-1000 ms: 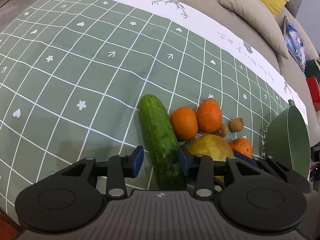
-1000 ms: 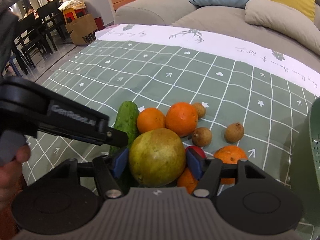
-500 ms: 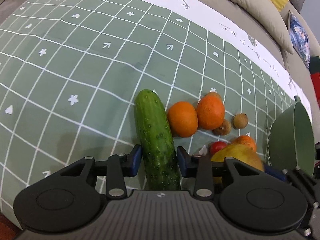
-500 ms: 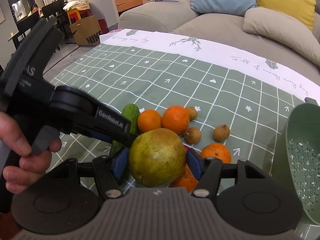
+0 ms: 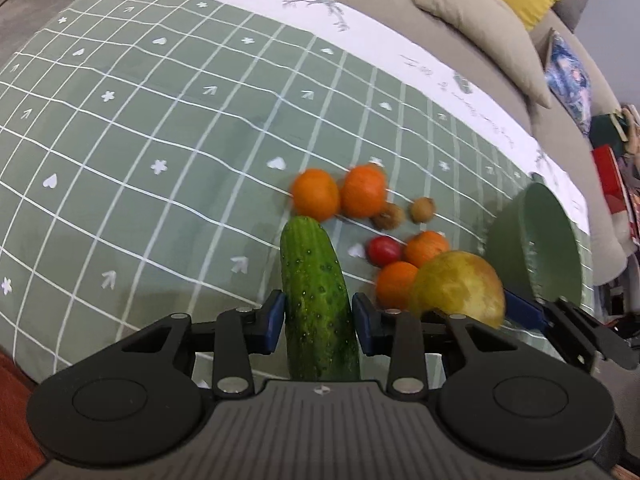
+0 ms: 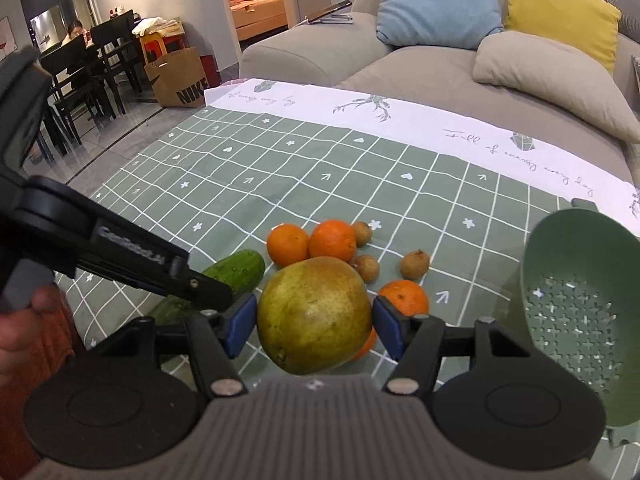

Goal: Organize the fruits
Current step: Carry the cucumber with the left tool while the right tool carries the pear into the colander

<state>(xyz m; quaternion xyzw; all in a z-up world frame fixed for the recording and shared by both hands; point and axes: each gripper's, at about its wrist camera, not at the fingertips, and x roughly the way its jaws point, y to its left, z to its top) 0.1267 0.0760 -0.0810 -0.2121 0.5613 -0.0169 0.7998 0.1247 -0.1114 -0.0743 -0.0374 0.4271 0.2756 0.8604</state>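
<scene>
A green cucumber (image 5: pixel 316 300) sits between the blue pads of my left gripper (image 5: pixel 318 322). The jaws are closing and the pads press its sides, and it hangs above the cloth. My right gripper (image 6: pixel 316 324) is shut on a large yellow-green pear (image 6: pixel 316 316), also held off the cloth. In the left wrist view the pear (image 5: pixel 460 288) hangs to the right of the cucumber. Several oranges (image 6: pixel 332 240), three small brown fruits (image 6: pixel 415 265) and a red tomato (image 5: pixel 384 250) lie on the green checked cloth (image 6: pixel 280 168).
A green colander (image 6: pixel 560 240) stands at the right edge of the cloth; the same colander (image 5: pixel 536 240) shows beyond the pear. A sofa with cushions (image 6: pixel 540 68) runs along the far side. A hand (image 6: pixel 24 320) holds the left gripper's handle at the left.
The left jaws have narrowed onto the cucumber, and it has come up off the cloth. The right gripper has risen with the pear, and the fruit pile looks farther away.
</scene>
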